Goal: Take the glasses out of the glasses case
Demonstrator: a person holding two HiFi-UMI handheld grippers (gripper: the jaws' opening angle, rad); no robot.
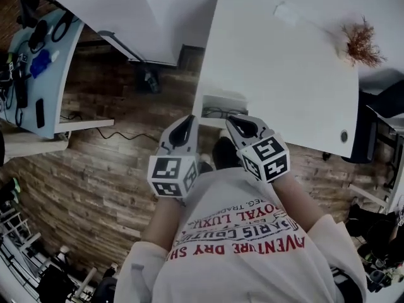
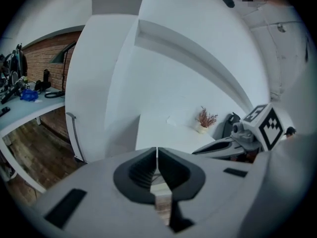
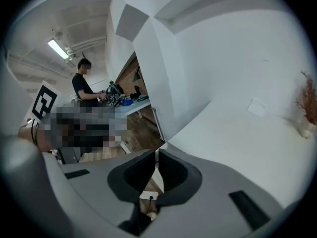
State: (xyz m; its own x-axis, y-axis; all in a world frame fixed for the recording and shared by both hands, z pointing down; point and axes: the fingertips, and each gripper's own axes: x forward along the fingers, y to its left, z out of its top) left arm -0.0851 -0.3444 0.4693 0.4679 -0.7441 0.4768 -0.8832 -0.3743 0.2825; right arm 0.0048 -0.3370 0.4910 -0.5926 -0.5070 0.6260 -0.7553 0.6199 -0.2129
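Observation:
No glasses case or glasses can be made out with certainty. A small pale flat object [image 1: 287, 11] lies at the far side of the white table [image 1: 278, 87]; it also shows as a pale flat object [image 3: 257, 105] in the right gripper view, and I cannot tell what it is. My left gripper [image 1: 189, 120] and right gripper [image 1: 231, 121] are held side by side close to the chest, short of the table's near edge. Both are shut with nothing between the jaws: the left gripper [image 2: 157, 150] and the right gripper [image 3: 157, 152] each show their pads meeting.
A dried plant in a small pot [image 1: 361, 43] stands at the table's far right. A second desk [image 1: 38, 74] with cables and a blue item is at the left. Wooden floor [image 1: 95, 182] lies below. A person [image 3: 84, 81] stands at that far desk.

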